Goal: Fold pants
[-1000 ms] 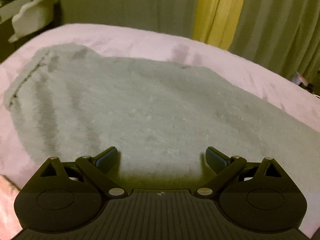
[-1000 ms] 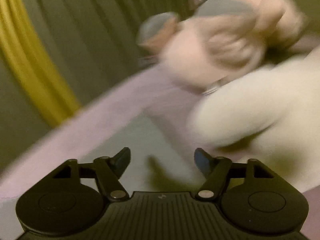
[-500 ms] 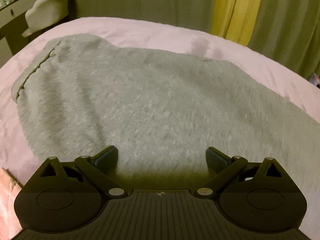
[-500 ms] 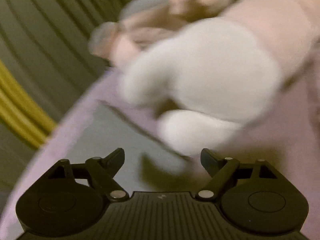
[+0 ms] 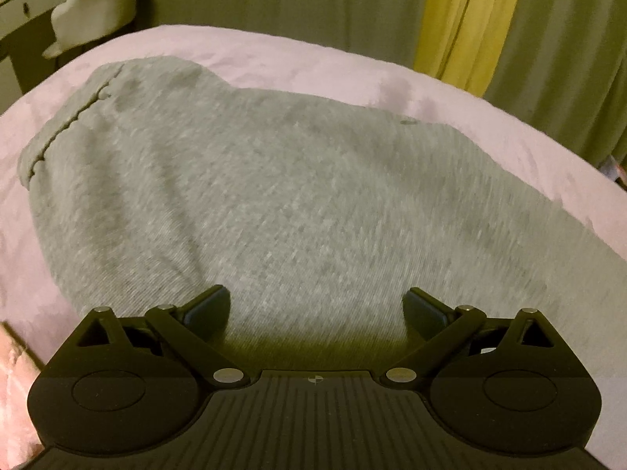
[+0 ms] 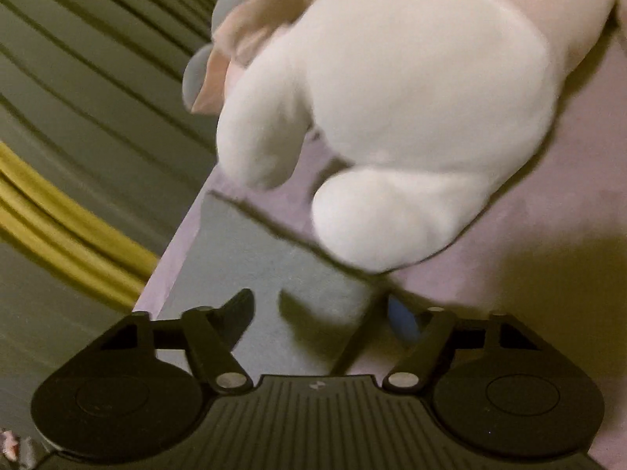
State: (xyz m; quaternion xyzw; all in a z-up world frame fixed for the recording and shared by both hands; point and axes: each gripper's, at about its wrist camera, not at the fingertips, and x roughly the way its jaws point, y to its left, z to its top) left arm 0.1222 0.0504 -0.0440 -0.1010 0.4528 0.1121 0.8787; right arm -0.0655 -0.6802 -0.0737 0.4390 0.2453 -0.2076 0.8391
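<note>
On the pink bed (image 5: pixel 274 55), the grey pants (image 5: pixel 274 196) lay spread and mostly flat, so little folding seemed done. Over the pants, the left tongs (image 5: pixel 316 307) hung open and empty. The right tongs (image 6: pixel 319 309), just narrowing yet open and empty, straddled the pants' far edge beside a white plush toy (image 6: pixel 392 117).

We see dim, warm, yellow-green light in both views. Our gripper bodies cast soft shadows ahead onto the grey pants (image 5: pixel 298 203) and the pink bedcover (image 6: pixel 548 235). The plush toy (image 6: pixel 411 117) is smeared by motion blur. Fisheye distortion bends the curtains (image 6: pixel 78 117) at the edges.
</note>
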